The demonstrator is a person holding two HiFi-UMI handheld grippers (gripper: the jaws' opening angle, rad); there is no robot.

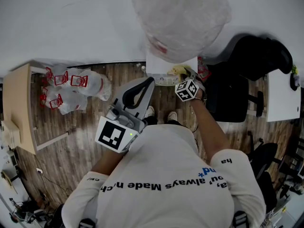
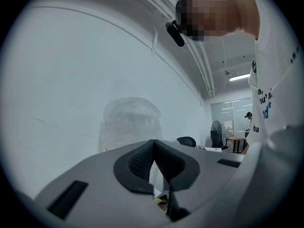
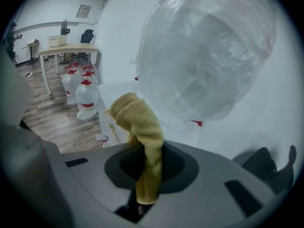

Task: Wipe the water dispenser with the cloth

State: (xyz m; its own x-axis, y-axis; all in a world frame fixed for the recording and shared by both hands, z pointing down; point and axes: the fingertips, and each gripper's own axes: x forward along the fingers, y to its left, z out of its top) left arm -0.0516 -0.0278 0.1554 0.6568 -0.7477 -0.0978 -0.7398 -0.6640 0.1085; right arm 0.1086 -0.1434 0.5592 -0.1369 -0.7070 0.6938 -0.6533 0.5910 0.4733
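Observation:
The white water dispenser (image 1: 167, 66) stands against the wall, with a plastic-wrapped bottle (image 1: 178, 18) on top. My right gripper (image 1: 183, 77) is at the dispenser's top right front, shut on a yellow cloth (image 1: 179, 71). In the right gripper view the cloth (image 3: 142, 127) hangs folded between the jaws of the right gripper (image 3: 149, 160), close to the bottle (image 3: 204, 51) and the dispenser (image 3: 118, 99). My left gripper (image 1: 149, 82) is held just in front of the dispenser, left of the cloth. Its jaws are shut with nothing between them, and it (image 2: 153, 144) points toward the bottle (image 2: 130, 122).
Several water jugs with red caps (image 1: 71, 87) sit on the wooden floor to the left, beside a wooden table (image 1: 19, 108). A black office chair (image 1: 247, 70) and a white desk (image 1: 282, 96) stand to the right. The person's feet are close under the dispenser.

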